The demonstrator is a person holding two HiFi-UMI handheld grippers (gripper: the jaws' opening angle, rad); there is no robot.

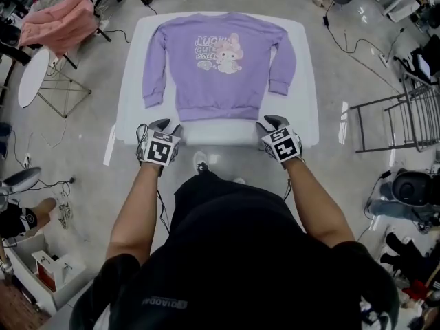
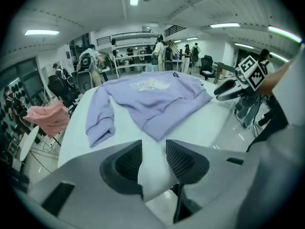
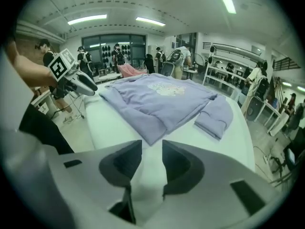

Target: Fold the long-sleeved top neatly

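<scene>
A lilac long-sleeved top with a cartoon print lies flat and face up on the white table, sleeves down its sides and hem toward me. My left gripper hovers at the table's near edge, just short of the hem's left corner. Its jaws are open, with only white tabletop between them. My right gripper hangs near the hem's right corner, also open and holding nothing. In the left gripper view the top spreads ahead. The right gripper view shows the top with one cuff on its right.
A pink garment is draped over a chair at the upper left, beside a small white round table. A metal rack stands to the right. Cables run over the floor and boxes sit at the lower left. People stand far behind.
</scene>
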